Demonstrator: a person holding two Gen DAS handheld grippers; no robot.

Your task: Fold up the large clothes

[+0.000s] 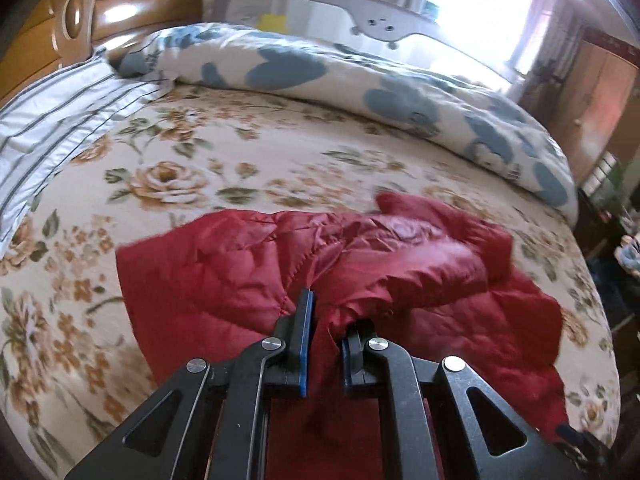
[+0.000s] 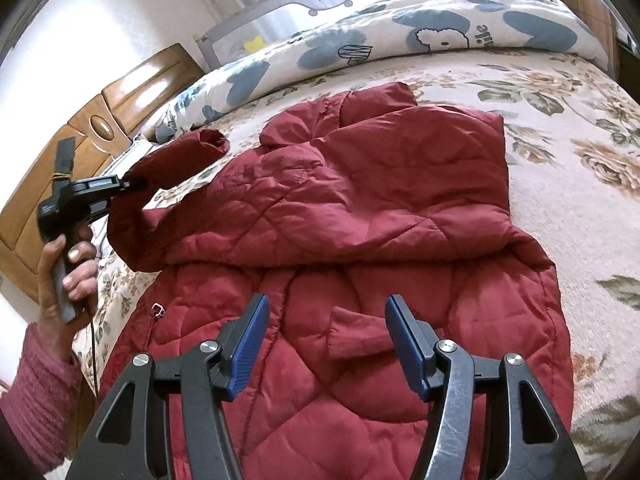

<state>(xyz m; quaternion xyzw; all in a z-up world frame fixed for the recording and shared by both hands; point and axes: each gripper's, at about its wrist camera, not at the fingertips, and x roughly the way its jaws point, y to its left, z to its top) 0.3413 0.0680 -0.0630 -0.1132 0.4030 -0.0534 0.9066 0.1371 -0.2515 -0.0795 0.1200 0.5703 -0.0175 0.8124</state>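
Observation:
A dark red quilted jacket (image 2: 360, 208) lies spread on the floral bedspread (image 2: 560, 208); it also shows in the left wrist view (image 1: 248, 264). My left gripper (image 1: 328, 316) is shut on the jacket's sleeve and holds it lifted off the bed. In the right wrist view the left gripper (image 2: 134, 185) shows at the left, pinching the raised sleeve (image 2: 168, 164) near its cuff. My right gripper (image 2: 326, 308) is open and empty, hovering over the jacket's lower body, near a pocket flap.
A blue-flowered duvet (image 1: 360, 80) is bunched along the far side of the bed. A striped pillow (image 1: 52, 120) and a wooden headboard (image 1: 120, 4) are at the left. A grey bed rail (image 2: 304, 4) stands behind. A cabinet (image 1: 592, 96) is at the right.

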